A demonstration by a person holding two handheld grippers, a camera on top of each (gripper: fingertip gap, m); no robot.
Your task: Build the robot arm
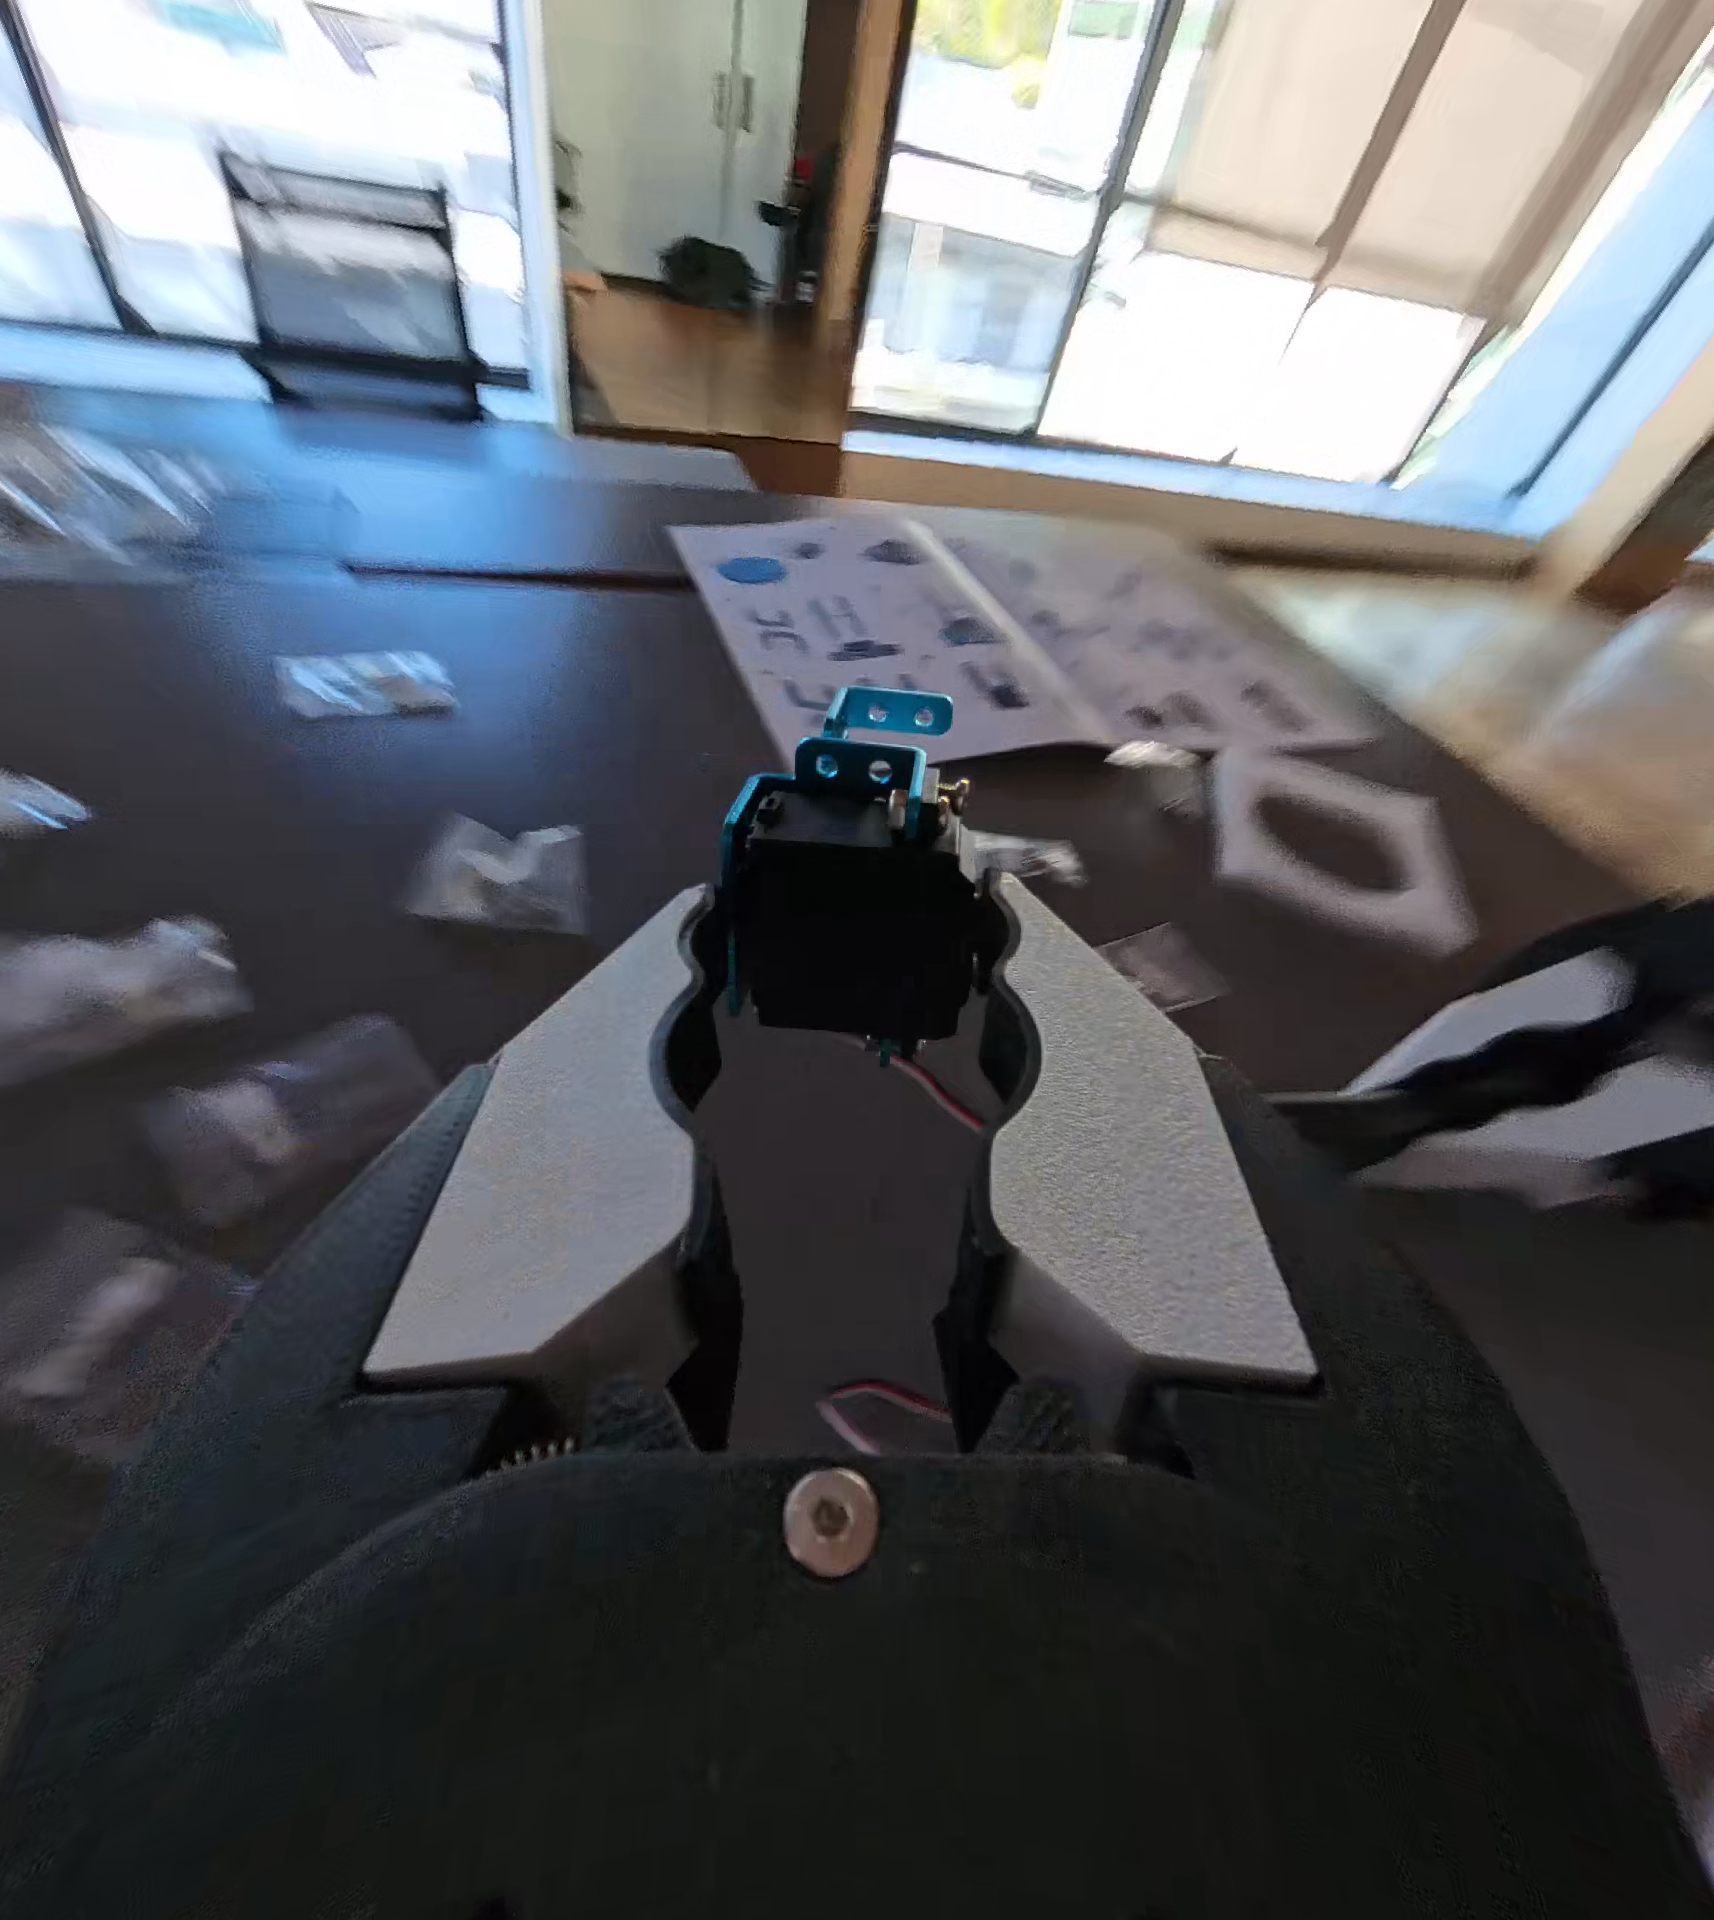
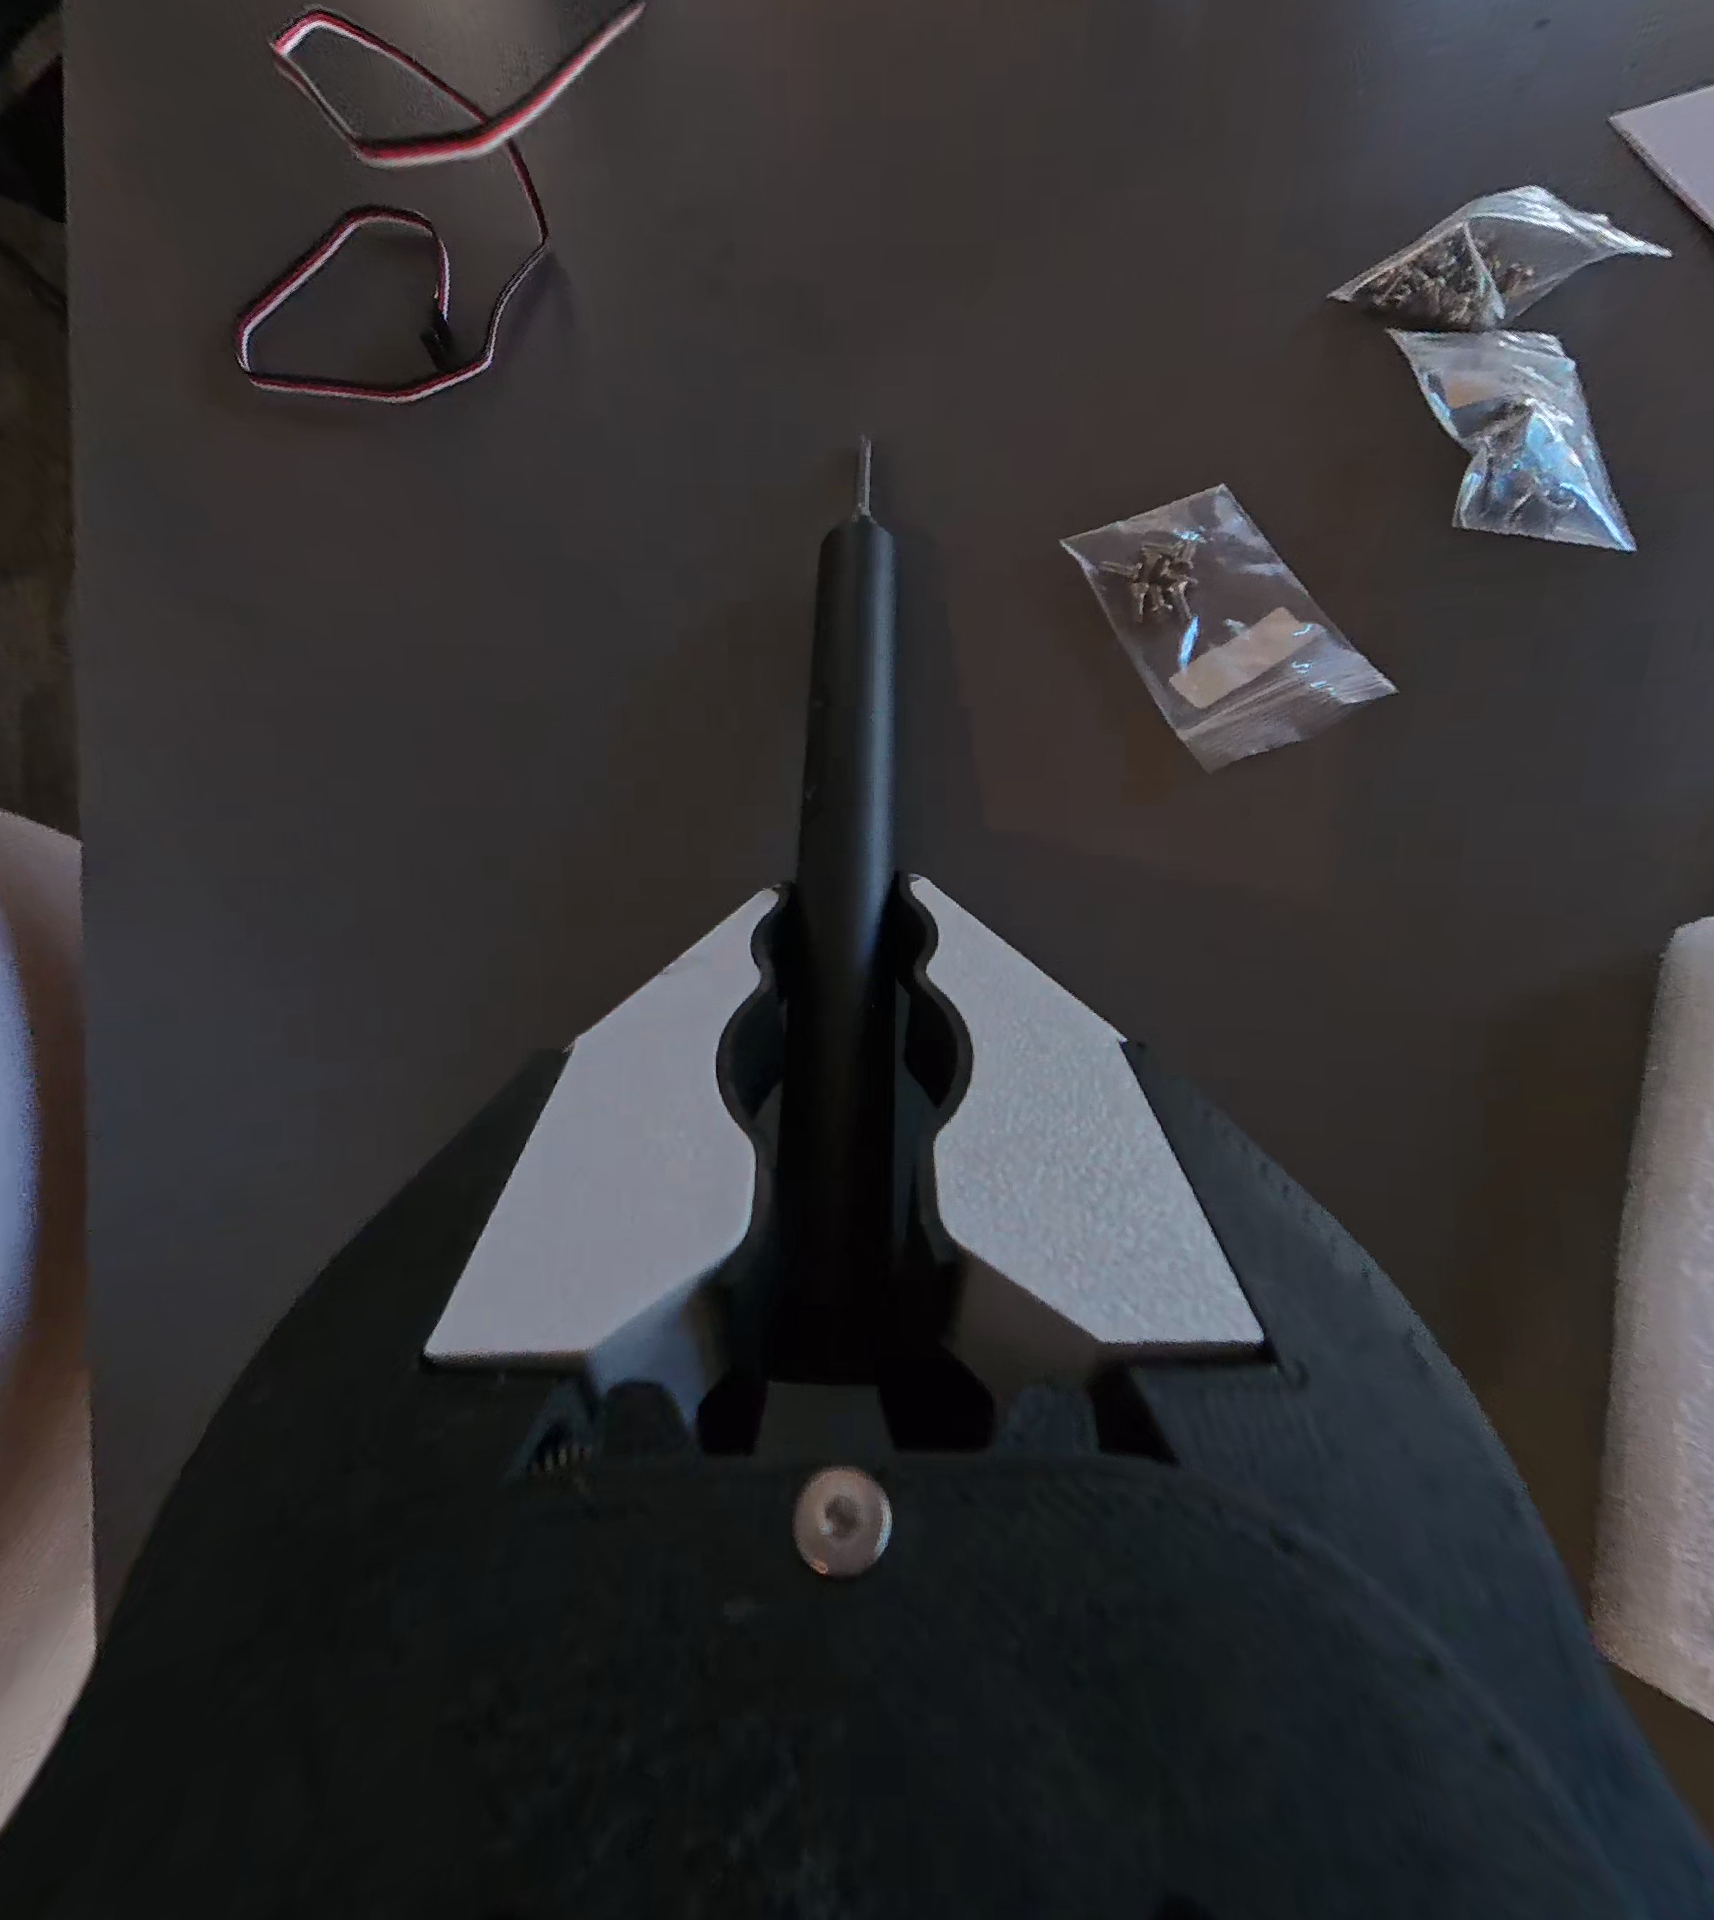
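Observation:
My left gripper (image 1: pixel 851 902) is shut on a black servo motor (image 1: pixel 858 914) and holds it above the dark table (image 1: pixel 541 831). A blue metal bracket (image 1: pixel 858 750) with small holes is screwed to the servo's top and left side, and its red, white and black wire (image 1: pixel 941 1099) hangs down between my fingers. My right gripper (image 2: pixel 845 891) is shut on a slim black screwdriver (image 2: pixel 848 727) that points forward over the dark table (image 2: pixel 624 623), its thin metal tip (image 2: pixel 864 473) just above the surface. The right gripper shows blurred at the right edge of the left wrist view (image 1: pixel 1601 1049).
Clear bags of screws (image 2: pixel 1222 623) (image 2: pixel 1492 255) (image 2: pixel 1528 442) lie to the right of the screwdriver. A looped servo cable (image 2: pixel 396 249) lies at the far left. White foam (image 2: pixel 1705 1299) sits at the right edge. A printed sheet (image 1: pixel 998 634) and several blurred bags (image 1: pixel 500 873) lie on the table.

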